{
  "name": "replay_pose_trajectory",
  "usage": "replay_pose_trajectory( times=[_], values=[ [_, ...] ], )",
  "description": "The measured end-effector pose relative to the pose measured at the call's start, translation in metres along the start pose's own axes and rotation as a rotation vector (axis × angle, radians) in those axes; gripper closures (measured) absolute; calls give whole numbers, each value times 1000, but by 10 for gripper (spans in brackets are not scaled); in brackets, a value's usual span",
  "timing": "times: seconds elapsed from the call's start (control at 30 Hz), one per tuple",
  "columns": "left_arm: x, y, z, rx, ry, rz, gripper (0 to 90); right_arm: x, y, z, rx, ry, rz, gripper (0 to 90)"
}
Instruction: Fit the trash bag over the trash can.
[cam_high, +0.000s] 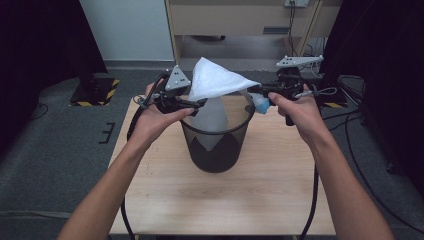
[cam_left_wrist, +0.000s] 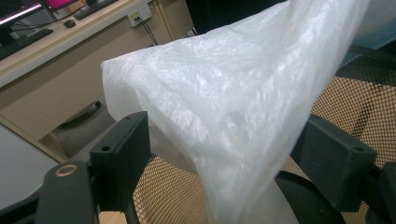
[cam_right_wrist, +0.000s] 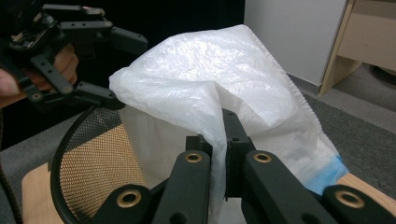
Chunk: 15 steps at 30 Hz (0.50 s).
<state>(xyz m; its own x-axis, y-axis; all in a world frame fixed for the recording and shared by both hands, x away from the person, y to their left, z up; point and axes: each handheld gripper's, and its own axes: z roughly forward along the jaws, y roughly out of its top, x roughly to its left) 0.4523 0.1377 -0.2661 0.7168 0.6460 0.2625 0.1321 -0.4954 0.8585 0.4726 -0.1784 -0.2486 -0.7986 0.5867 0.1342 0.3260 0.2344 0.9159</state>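
Note:
A black mesh bin (cam_high: 215, 132) stands on the wooden table (cam_high: 260, 190). A white plastic bag (cam_high: 215, 80) with a blue edge (cam_high: 261, 104) is stretched above its mouth, and its lower part hangs down inside. My right gripper (cam_high: 255, 92) is at the bin's right rim, and in the right gripper view it (cam_right_wrist: 219, 140) is shut on a fold of the bag (cam_right_wrist: 205, 70). My left gripper (cam_high: 192, 104) is at the left rim. In the left gripper view it (cam_left_wrist: 229, 154) stands open with the bag (cam_left_wrist: 233, 93) draped loosely between the jaws, over the mesh (cam_left_wrist: 168, 186).
A light wooden desk (cam_high: 240, 20) stands behind the table, with cables on the floor at the right. A yellow-and-black striped base (cam_high: 95, 92) sits on the floor at the left. Bare tabletop lies in front of the bin.

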Motion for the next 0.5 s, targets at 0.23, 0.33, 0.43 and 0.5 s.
replay_pose_trajectory(
  times=[0.23, 0.33, 0.43, 0.5],
  values=[
    [-5, 1, 1, 23, -83, 31, 606, 9, -3, -3, 21, -4, -29, 898],
    [-10, 2, -5, 19, -121, 45, 717, 12, -4, -7, 18, -2, -30, 898],
    [-15, 3, -12, 16, -163, 44, 825, 19, -5, -12, 9, 5, -39, 898],
    [-18, 2, -15, 20, -179, 43, 848, 23, -4, -15, 1, 12, -42, 898]
  ],
)
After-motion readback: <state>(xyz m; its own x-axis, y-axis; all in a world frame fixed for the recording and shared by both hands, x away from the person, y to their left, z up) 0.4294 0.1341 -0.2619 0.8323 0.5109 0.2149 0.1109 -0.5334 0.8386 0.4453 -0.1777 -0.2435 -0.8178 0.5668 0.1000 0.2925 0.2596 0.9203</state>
